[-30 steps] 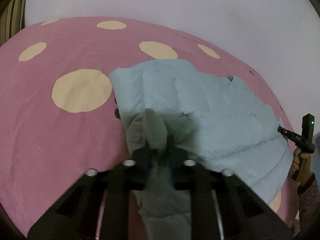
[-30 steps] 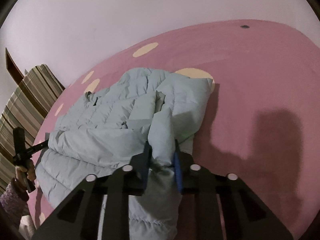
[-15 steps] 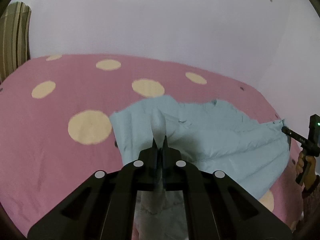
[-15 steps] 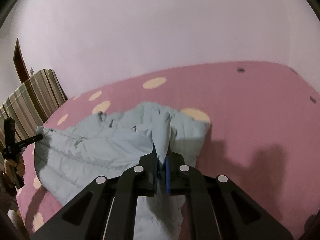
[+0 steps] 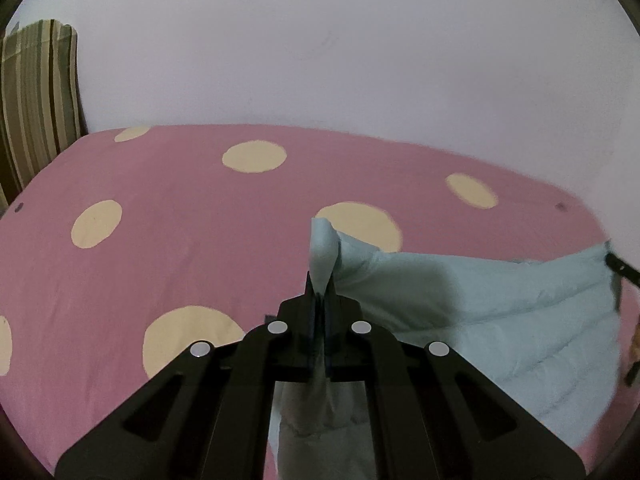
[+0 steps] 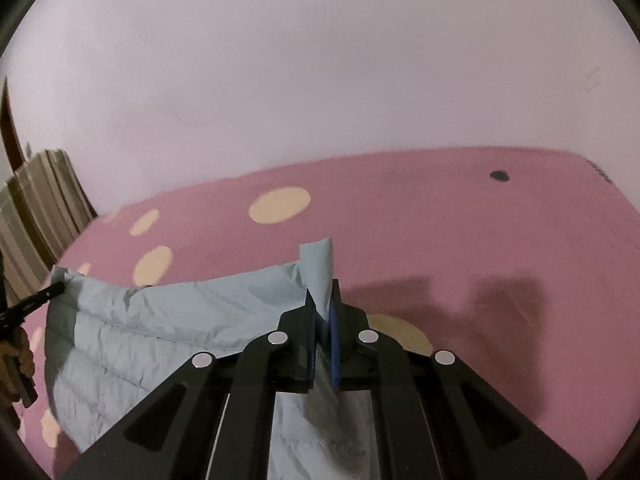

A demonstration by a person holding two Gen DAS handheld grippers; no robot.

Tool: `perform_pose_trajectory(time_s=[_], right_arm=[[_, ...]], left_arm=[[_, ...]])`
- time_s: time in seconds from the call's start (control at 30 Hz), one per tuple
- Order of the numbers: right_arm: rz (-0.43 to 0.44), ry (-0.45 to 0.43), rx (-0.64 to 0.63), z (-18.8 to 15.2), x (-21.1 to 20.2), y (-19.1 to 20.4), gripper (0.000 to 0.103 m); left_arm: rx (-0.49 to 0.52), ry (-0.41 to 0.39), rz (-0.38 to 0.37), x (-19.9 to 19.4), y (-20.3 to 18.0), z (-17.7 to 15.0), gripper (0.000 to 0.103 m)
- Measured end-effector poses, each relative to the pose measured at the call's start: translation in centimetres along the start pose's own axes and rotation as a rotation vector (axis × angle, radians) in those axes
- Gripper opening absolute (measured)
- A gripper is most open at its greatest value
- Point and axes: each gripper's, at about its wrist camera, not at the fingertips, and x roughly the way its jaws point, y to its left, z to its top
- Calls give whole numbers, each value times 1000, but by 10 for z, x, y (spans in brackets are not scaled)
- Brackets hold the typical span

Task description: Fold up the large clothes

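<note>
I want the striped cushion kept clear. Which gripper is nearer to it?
Left. The left gripper holds the jacket corner on the striped cushion's side; the right gripper holds the opposite corner, farther away.

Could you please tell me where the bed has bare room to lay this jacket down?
Bare pink sheet lies between the striped cushion and the lifted pale blue jacket, and on its other side toward the wall. The stretch under the jacket is crowded.

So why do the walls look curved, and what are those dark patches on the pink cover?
Both views use fisheye lenses, bending the bed's far edge. In the right wrist view, the dark patches are shadows on the pink cover. In the left wrist view, the jacket's right edge is motion-blurred.
</note>
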Motion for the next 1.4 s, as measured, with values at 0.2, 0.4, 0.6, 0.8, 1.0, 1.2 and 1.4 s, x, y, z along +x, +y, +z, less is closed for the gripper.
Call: perform_pose_trajectory(time_s=[0.2,0.4,0.6,0.8,1.0,1.2,1.4], right_arm=[[-78,132,-14,-22,72,-8,5],[-101,178,23,-44,97,-20,5],[-100,184,29,-41,94,-25,12],[-105,124,77,-28,52,-22,46],[-27,74,21,-27,32,38,46],[-31,127,-49,-40,64,90,46],[-77,146,-65,-57,92,88,47]], left_arm=[[31,93,72,61,-1,-20,2],[29,111,94,87,-1,-39,3],[15,126,92,84,1,-38,6],[-62,66,135,38,13,-30,41],[-109,5,-12,-2,-37,-27,54],[-45,35,-37,24,-98,-40,58],[-96,83,7,63,-93,-57,59]])
